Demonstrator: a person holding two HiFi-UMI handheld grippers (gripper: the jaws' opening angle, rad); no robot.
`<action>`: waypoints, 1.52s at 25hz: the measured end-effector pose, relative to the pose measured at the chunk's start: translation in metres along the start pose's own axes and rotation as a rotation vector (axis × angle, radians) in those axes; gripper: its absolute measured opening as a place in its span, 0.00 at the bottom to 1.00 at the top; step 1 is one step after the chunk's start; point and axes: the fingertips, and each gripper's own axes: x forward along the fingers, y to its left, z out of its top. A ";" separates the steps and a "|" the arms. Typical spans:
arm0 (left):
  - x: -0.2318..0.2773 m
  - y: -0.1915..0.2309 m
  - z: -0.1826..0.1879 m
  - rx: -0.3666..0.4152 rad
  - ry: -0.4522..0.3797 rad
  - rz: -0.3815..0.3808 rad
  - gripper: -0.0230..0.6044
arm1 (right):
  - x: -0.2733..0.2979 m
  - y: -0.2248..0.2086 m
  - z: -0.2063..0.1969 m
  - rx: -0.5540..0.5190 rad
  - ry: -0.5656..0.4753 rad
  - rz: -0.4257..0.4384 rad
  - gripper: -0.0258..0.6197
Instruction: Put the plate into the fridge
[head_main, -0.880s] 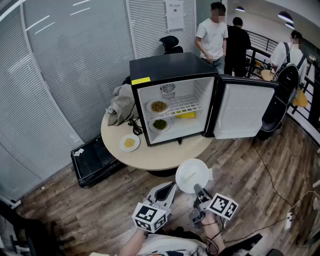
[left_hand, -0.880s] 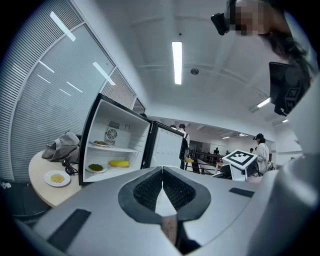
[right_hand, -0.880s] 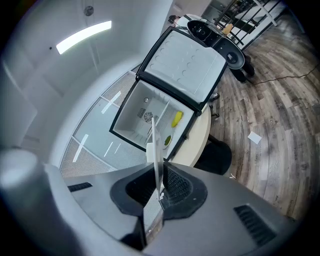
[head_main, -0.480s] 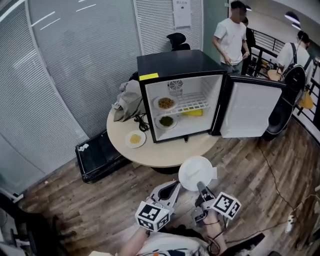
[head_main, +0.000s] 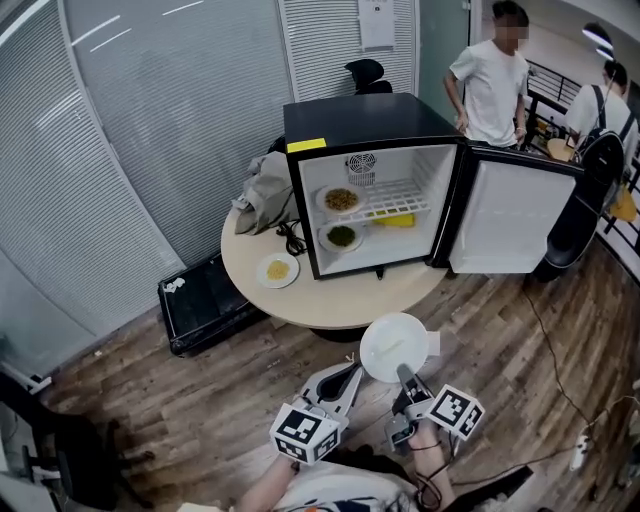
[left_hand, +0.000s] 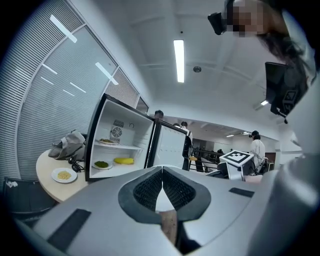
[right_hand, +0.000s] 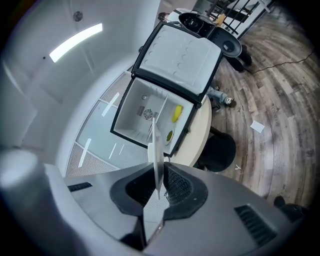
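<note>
Okay, quick note: the white, empty plate (head_main: 393, 347) is up in the air on the near side of the desk (head_main: 340, 305), not over it yet. The right tongs (head_main: 404, 377) are clamped on its near rim, and the right gripper view shows that rim edge-on between the pads. The left tongs (head_main: 348, 375) are closed on nothing, just left of the plate. What changed over the last second is mostly the framing. The fridge (head_main: 360, 120) has slid rightward in the head view, so its open cavity now sits nearly straight beyond the plate instead of off to the left. It looks barely nearer, if at all. The grip and the plate's tilt look the same throughout. The door (head_main: 512, 222) stays swung wide to the right. A bystander in a white shirt (head_main: 493, 85) stands behind the fridge. My read is that the carrier is lining up, with the whole carry across the desk still left. Inside, a dish of yellowish food (head_main: 342, 199) takes the left of the wire shelf (head_main: 395, 205) and a green dish (head_main: 342, 236) sits below it. The shelf's right part looks like the free spot.
</note>
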 end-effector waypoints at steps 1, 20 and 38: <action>0.001 0.000 -0.001 0.001 0.005 0.001 0.05 | 0.000 -0.001 0.000 0.002 0.003 -0.004 0.10; 0.031 0.033 -0.004 -0.005 0.041 0.031 0.05 | 0.037 -0.010 0.015 0.044 0.025 -0.012 0.10; 0.138 0.127 0.010 -0.037 0.086 -0.020 0.05 | 0.135 -0.029 0.079 0.078 -0.002 -0.109 0.10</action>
